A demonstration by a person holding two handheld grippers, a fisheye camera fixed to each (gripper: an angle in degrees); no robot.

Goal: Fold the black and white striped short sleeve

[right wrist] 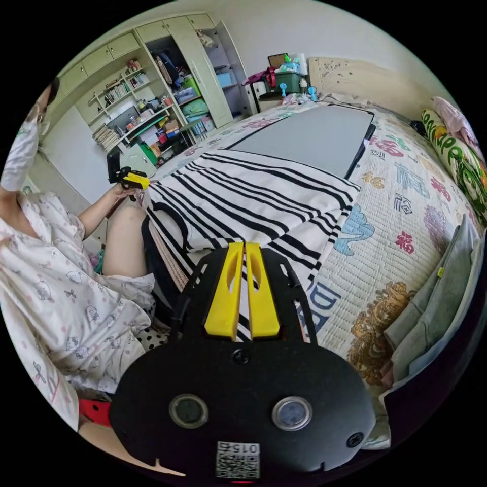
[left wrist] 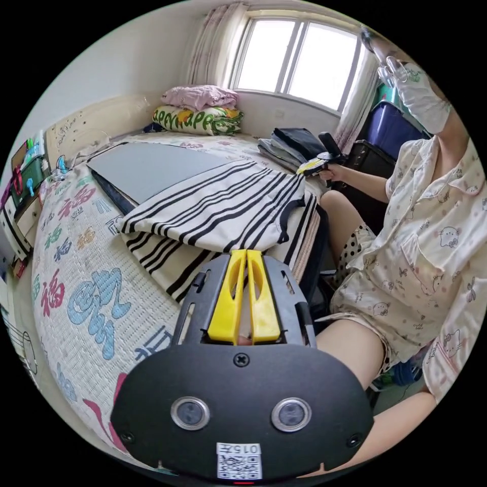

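1. The striped shirt (right wrist: 243,203) lies across the near part of the bed (left wrist: 76,284), partly on a grey board (left wrist: 147,170), with its black-trimmed neckline toward the seated person (left wrist: 431,243). I take it the board is there to give a flat folding surface.

2. The left gripper (left wrist: 247,252) has its yellow jaws drawn together, and a fold of the shirt's edge reaches their tips. It seems to be pinched there, though I cannot be sure both jaws press on cloth.

3. The right gripper (right wrist: 243,246) likewise has its jaws nearly closed, with striped fabric showing through the narrow gap between them, so it appears to grip the opposite edge.

4. Each gripper shows in the other's view at the far side of the shirt, held in a hand (left wrist: 332,172). Holding both sides like this looks meant to carry one layer over evenly; a doubled layer already rests on top.

5. A stack of folded clothes (left wrist: 289,144) waits near the window, presumably finished items kept out of the way.
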